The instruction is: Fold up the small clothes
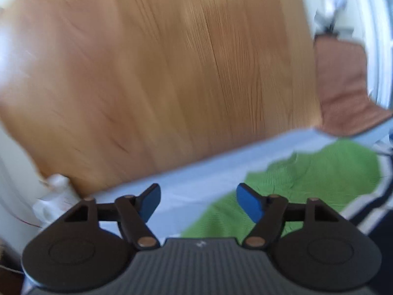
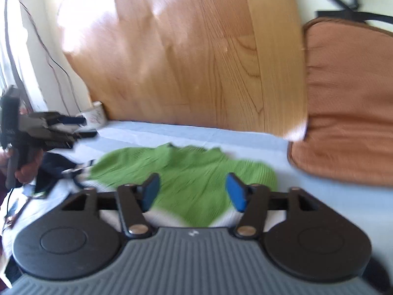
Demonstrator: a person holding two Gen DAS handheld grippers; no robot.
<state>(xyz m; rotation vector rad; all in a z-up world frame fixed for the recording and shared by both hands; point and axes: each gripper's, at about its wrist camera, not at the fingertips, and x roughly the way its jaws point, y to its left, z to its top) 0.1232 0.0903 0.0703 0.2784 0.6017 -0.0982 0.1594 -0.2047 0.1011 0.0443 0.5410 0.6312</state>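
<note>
Over on the left, the left gripper [image 1: 198,202] hangs above the pale blue sheet [image 1: 196,179] with its blue pads spread wide and nothing between them; in the right wrist view it shows side-on at the sheet's left edge, beside a white mug [image 2: 95,118] that stands at the sheet's far left corner. Dark clothing [image 2: 52,169] lies bunched just below it, too blurred to tell what it is. Middle now: the green garment [image 2: 186,172] lies rumpled in the middle of the sheet, its far edge wavy and uneven, no clean crease anywhere, so I'd call the fold not yet begun. The right gripper [image 2: 192,193] hovers over its near side, jaws wide apart, gripping nothing. Off to the right, a brown cushion [image 2: 343,98] overlaps the sheet's right edge, well apart from the green piece. Everything's left to do: flatten it, pinch an edge, fold it over
</note>
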